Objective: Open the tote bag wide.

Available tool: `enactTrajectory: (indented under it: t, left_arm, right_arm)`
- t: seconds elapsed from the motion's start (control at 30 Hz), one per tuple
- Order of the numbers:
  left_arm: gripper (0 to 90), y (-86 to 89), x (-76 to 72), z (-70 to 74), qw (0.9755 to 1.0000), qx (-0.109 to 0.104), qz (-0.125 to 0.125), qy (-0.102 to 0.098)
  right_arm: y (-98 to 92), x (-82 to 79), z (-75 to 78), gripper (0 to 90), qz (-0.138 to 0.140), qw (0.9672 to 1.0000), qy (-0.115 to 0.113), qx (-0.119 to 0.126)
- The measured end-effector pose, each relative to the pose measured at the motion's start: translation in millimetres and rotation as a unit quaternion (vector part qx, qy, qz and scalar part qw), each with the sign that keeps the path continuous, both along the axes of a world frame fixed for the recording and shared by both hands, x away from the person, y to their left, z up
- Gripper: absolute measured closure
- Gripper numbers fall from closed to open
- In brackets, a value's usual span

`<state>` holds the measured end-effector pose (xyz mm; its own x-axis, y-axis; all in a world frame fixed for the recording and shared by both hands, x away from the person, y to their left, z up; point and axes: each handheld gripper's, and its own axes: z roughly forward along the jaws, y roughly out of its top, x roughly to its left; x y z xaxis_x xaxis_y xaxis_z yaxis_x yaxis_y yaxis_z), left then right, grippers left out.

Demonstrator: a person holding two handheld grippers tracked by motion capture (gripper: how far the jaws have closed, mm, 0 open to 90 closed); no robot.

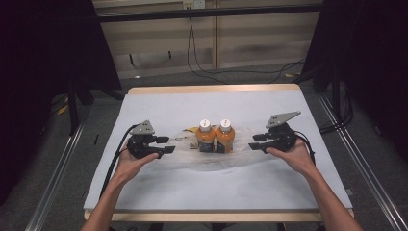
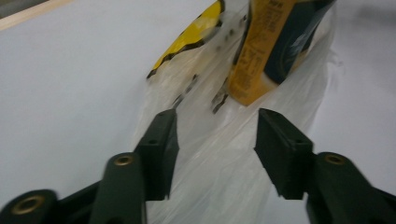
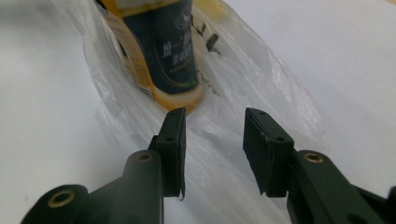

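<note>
Bottles (image 1: 215, 136), two, orange, upright at frame centre on a flattened clear plastic bag (image 1: 187, 154); left gripper (image 1: 165, 146) and right gripper (image 1: 256, 141) flank them, jaws apart, gripping nothing; advisable to pinch film edges evenly, avoiding toppling.

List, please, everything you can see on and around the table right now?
bottles: two, orange with white caps, upright and side by side at table centre
plastic bag: one, clear with yellow print, spread flat under the bottles
table: one, white cover, wooden edge
cables: several, black, on the floor behind
left hand-held gripper: one, black, jaws open, left of the bag
right hand-held gripper: one, black, jaws open, right of the bag
</note>
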<state>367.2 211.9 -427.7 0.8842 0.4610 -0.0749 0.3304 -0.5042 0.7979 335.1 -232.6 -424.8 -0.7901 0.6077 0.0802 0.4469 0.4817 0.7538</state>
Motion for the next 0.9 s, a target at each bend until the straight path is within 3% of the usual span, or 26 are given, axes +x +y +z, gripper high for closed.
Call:
enactTrajectory:
  t: [0.1,0.17,0.2,0.27,0.33,0.47,0.77,0.9]
  left_arm:
    - [64.7,-5.9,-4.1,4.1,0.9999,-0.012,-0.008,-0.004]
    - [67.4,-7.2,-4.7,4.6,0.9999,-0.005,-0.014,-0.006]
    - [70.3,-11.9,-6.1,2.4,0.9996,-0.016,-0.021,-0.003]
    - [72.3,-16.1,-7.6,0.9,0.9996,-0.013,-0.023,-0.004]
    - [74.5,-20.9,-8.7,-1.2,0.9993,-0.026,-0.026,-0.008]
    - [84.3,-30.0,-8.7,-1.5,0.999,-0.031,-0.031,-0.007]
    - [87.4,-71.6,-20.4,-0.4,0.9963,-0.03,-0.08,-0.008]
    - [88.2,-90.4,-22.7,-1.4,0.9951,-0.03,-0.092,-0.02]
  right_arm:
    - [3.4,-0.2,2.8,62.2,0.004,0.9999,-0.002,0.01]
    - [4.3,-0.3,3.4,63.1,0.004,0.9999,-0.002,0.012]
    - [6.5,0.4,5.1,68.3,0.005,0.9998,-0.003,0.017]
    - [8.5,0.6,6.2,72.6,0.005,0.9998,-0.005,0.016]
    - [9.4,1.9,7.1,77.7,0.008,0.9997,-0.003,0.021]
    - [10.0,7.2,6.7,85.3,0.015,0.9995,0.002,0.029]
    - [24.5,24.5,9.9,90.0,0.026,0.9991,0.005,0.034]
    - [35.8,37.6,8.2,90.0,0.033,0.9989,0.007,0.034]
